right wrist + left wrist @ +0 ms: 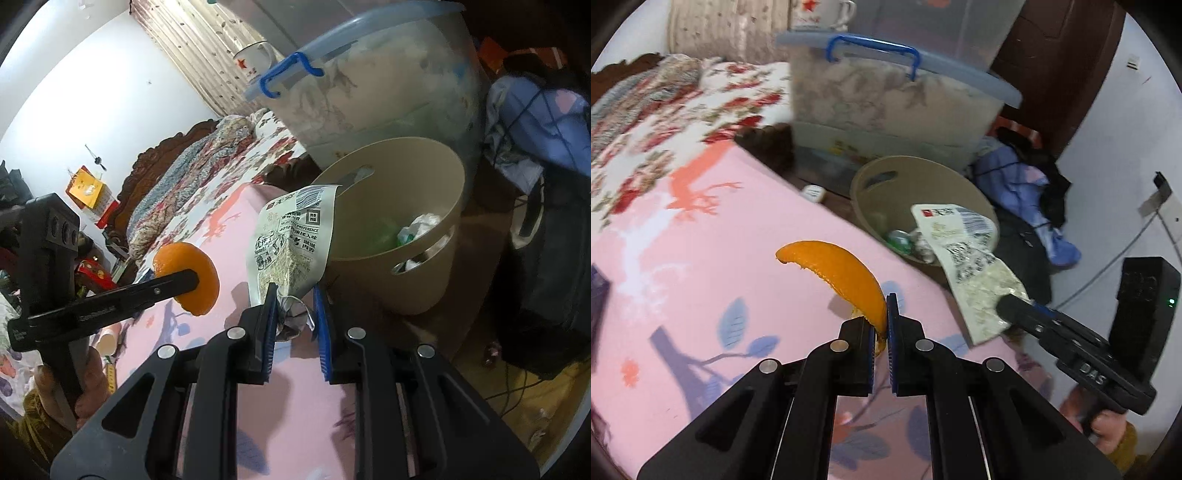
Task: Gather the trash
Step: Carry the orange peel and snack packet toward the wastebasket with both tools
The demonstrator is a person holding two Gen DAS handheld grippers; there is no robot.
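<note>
While the left gripper [881, 325] pinches an orange peel [836, 275] above the pink bedspread [701, 277], the right gripper [295, 310] clamps a crumpled wrapper [295, 236] near the bed's edge, just beside a beige bin [424, 192] holding other trash.

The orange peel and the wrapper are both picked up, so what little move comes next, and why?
Probably carry the wrapper a bit further over the beige bin. The right gripper has its jaws shut on the wrapper's crumpled end, right at the bin's rim, and trash already lies inside. The left gripper pinches the orange peel above the pink sheet, farther away.
</note>
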